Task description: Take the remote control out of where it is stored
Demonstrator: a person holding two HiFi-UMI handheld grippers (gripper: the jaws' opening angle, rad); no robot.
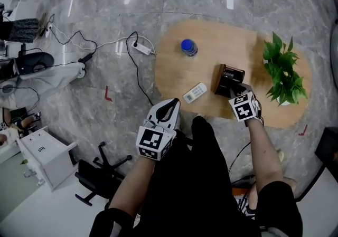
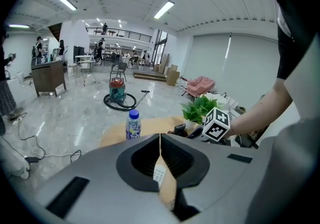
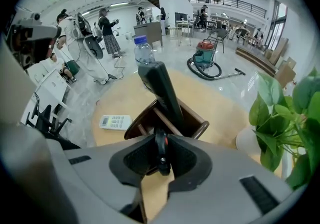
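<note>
**Remote grabbed, not out yet**

The right gripper (image 3: pixel 161 157) has its fingers pinching 1 end of the black remote (image 3: pixel 163 93). The remote stands tilted in the brown holder (image 3: pixel 196 124), so the pulling out is left to do. The holder sits on the wooden surface (image 1: pixel 211 54), with a plant (image 1: pixel 282 69) at 3 o'clock and a white remote (image 1: pixel 195 92) at 9 o'clock. The black remote looks long, thin and shiny, with a red button. The left gripper (image 2: pixel 160 144) has its fingers pressed together on nothing.
</note>
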